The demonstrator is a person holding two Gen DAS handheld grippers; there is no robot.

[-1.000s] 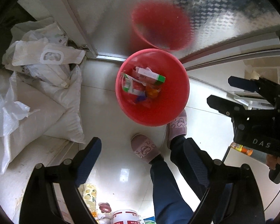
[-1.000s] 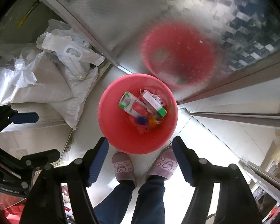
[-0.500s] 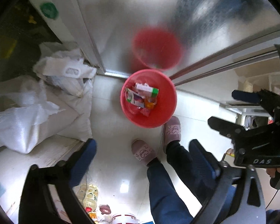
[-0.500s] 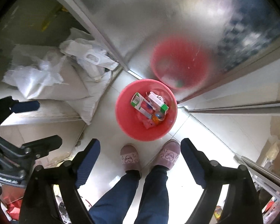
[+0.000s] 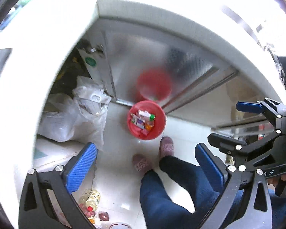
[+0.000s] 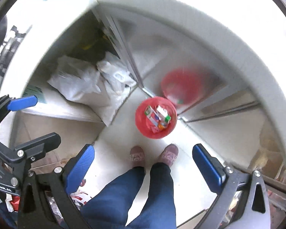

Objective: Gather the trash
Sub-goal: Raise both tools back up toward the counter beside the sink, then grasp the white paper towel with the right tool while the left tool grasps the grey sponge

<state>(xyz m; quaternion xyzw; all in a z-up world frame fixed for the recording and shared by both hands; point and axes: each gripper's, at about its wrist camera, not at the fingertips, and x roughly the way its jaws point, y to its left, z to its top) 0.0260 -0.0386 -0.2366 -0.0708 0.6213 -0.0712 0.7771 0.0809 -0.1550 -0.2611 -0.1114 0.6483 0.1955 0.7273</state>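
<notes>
A red bucket [image 5: 158, 131] stands on the white floor far below, with several pieces of trash [image 5: 143, 118] in it, among them a carton with a green cap. The bucket [image 6: 143, 128] and the trash [image 6: 159, 115] also show in the right wrist view. My left gripper [image 5: 145, 146] hangs high above, open and empty. Beside it my right gripper [image 6: 143, 147] points straight down, its jaws opening with nothing between them. Each gripper also shows in the other's view: the right gripper [image 5: 224, 122] and the left gripper [image 6: 47, 120].
A person's legs and pink slippers [image 5: 166, 147] stand just before the bucket. White sacks [image 5: 72, 118] lie to the left. A shiny metal cabinet door [image 5: 190, 66] behind mirrors the bucket. A white counter edge [image 5: 162, 13] rings the view. Bottles [image 5: 91, 200] lie on the floor.
Both grippers have risen far above the bucket, which looks much smaller. Both pairs of jaws have spread wider. A white counter edge has come into view around the floor.
</notes>
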